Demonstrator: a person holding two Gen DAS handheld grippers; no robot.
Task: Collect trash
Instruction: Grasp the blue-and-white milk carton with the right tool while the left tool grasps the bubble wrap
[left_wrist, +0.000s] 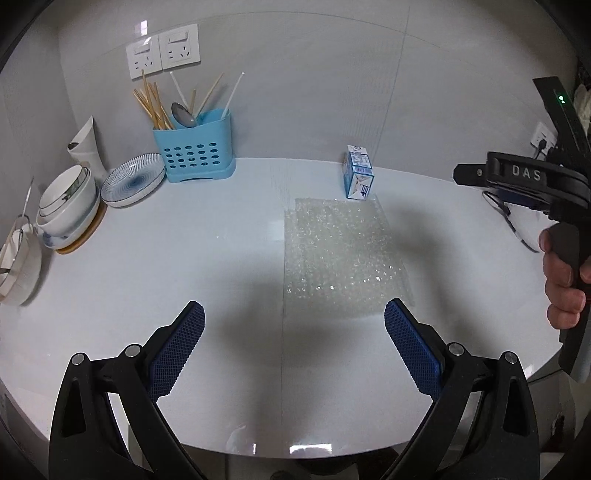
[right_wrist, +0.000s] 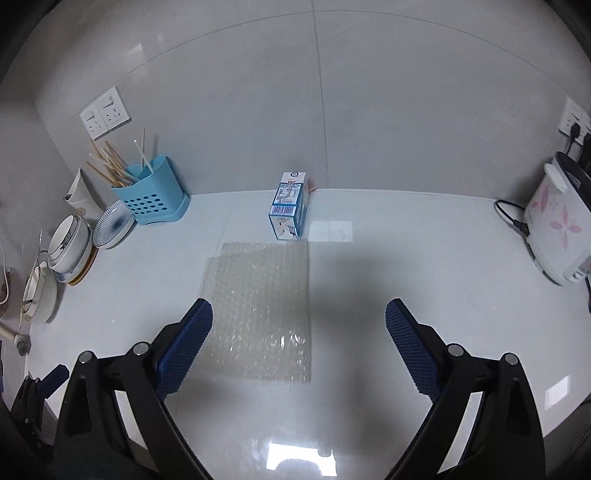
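Note:
A clear bubble-wrap sheet (left_wrist: 341, 254) lies flat on the white counter (left_wrist: 166, 258); it also shows in the right wrist view (right_wrist: 264, 302). A small blue-and-white carton (left_wrist: 358, 176) stands just behind it, near the wall, and also shows in the right wrist view (right_wrist: 289, 210). My left gripper (left_wrist: 294, 317) is open and empty, above the counter at the sheet's near left. My right gripper (right_wrist: 299, 317) is open and empty, above the sheet's near right part. The right gripper's body and the hand on it show at the left view's right edge (left_wrist: 532, 181).
A blue cutlery holder (left_wrist: 194, 147) with chopsticks, a patterned plate (left_wrist: 133, 179) and stacked bowls (left_wrist: 68, 205) stand at the back left. A white rice cooker (right_wrist: 557, 236) with a black cord stands at the right. The counter's front edge (right_wrist: 295, 469) is near.

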